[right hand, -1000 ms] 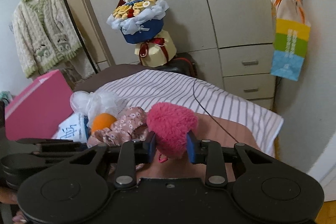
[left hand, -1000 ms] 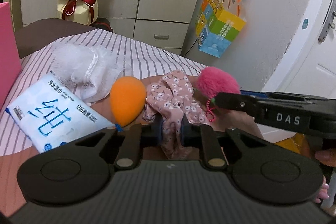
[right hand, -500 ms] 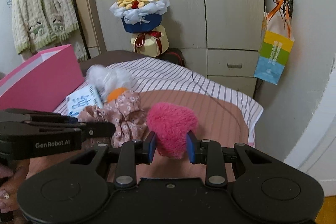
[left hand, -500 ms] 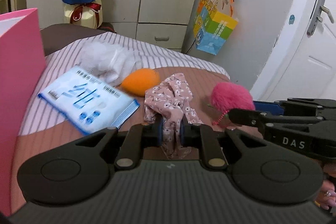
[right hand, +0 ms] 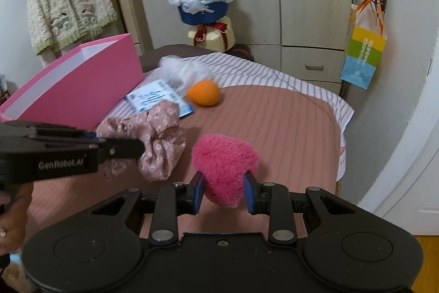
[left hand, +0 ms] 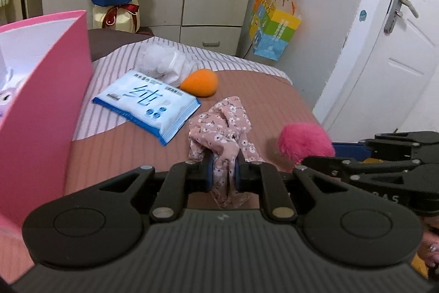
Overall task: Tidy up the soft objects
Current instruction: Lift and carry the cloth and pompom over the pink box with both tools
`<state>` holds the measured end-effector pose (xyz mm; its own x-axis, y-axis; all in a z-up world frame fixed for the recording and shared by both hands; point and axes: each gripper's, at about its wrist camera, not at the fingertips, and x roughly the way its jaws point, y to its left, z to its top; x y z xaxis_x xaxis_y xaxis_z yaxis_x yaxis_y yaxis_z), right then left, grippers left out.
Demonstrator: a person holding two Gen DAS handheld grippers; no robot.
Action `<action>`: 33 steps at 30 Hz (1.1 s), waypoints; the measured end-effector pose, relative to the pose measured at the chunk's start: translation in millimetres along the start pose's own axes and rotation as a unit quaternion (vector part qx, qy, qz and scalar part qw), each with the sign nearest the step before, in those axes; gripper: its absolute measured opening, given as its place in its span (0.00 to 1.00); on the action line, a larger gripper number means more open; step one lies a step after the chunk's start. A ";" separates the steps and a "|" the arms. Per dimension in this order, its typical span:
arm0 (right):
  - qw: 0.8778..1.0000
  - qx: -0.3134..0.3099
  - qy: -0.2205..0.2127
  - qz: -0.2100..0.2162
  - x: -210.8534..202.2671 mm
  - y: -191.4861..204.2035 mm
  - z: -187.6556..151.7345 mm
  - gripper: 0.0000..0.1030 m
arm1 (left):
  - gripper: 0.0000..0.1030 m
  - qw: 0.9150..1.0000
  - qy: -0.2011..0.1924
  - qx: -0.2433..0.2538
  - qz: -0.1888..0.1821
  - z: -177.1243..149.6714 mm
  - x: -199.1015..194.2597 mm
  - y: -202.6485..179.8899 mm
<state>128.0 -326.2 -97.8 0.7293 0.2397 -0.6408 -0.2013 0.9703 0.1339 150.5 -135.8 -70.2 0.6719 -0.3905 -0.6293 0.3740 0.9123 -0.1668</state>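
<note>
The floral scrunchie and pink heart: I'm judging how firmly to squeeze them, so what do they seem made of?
The floral scrunchie looks like thin, matte woven fabric; it gathers in soft folds. The pink heart seems a plush with long fuzzy pile, probably synthetic; its outline is blurred by fibres.

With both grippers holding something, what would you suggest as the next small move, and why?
Probably carry both items left toward the open pink box and release them inside. The left gripper is shut on the floral scrunchie, the right gripper on the pink plush heart, both lifted clear of the bed, and neither is over the box yet.
</note>
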 end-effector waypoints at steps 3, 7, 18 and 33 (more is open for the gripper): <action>1.000 -0.004 0.000 0.003 -12.5 9.7 -8.1 0.33 | 0.13 1.000 0.007 0.000 -0.006 -4.5 -10.7 4.6; 1.000 -0.004 0.014 0.009 -24.3 20.2 -16.1 0.33 | 0.13 1.000 0.006 0.005 -0.010 -7.3 -22.6 7.9; 0.998 -0.007 0.052 0.020 -40.0 52.7 -24.7 0.33 | 0.13 1.000 0.017 0.014 -0.022 -22.7 -58.1 29.2; 0.993 -0.064 0.057 0.078 -73.2 117.0 -12.6 0.34 | 0.13 0.992 0.102 -0.021 -0.076 -43.2 -120.6 84.5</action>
<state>42.8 -230.6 -44.7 0.6055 0.3743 -0.7023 -0.3924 0.9082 0.1457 73.5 -6.3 -41.1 0.4654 -0.4952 -0.7336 0.4311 0.8507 -0.3008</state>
